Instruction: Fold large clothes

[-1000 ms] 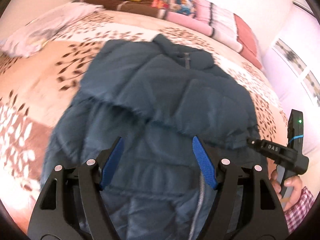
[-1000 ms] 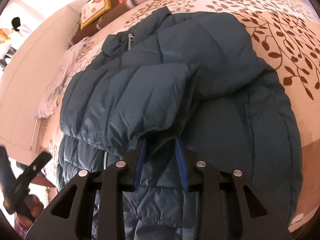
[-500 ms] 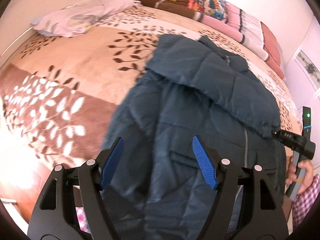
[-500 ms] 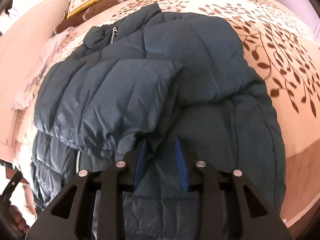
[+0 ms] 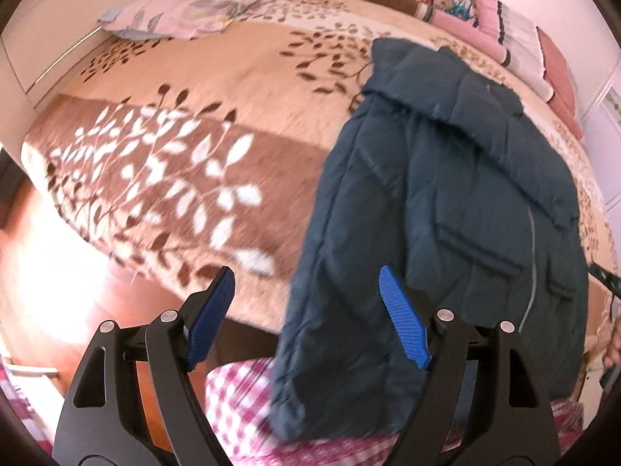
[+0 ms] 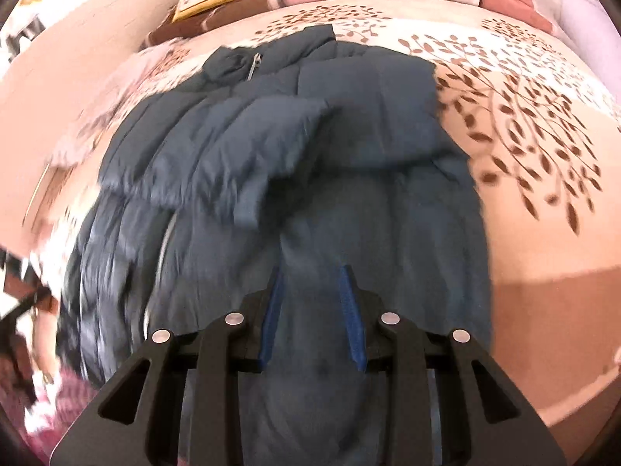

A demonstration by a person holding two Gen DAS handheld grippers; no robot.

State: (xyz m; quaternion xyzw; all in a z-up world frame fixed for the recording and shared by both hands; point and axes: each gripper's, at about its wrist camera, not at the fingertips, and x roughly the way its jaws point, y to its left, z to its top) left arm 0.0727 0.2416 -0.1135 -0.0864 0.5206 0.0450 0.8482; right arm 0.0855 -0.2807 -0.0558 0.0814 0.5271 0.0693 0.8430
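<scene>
— Teal quilted fabric is what fills both views: the puffer jacket is spread on the leaf-patterned bedspread, collar toward the pillows, both sleeves folded across the chest. What has been altered in the last second?

— The left gripper has been carried off the middle of the jacket to its side edge near the hem, and its jaws have just been opened wider. Nothing is pinched between the blue pads; only the jacket's edge and the bed's border are seen past them.

— And the right gripper?

— It is held about half open above the lower front panel. Whether cloth is actually caught between the pads cannot be told, as the frame is smeared; most likely nothing is held. A sleeve cuff that lay just ahead of it a moment ago is now seen well clear of it.

— What is meant for the folding?

— The sleeve stage appears finished. A grasp at the hem corners is probably being prepared, so that the bottom can be brought up toward the collar.
</scene>
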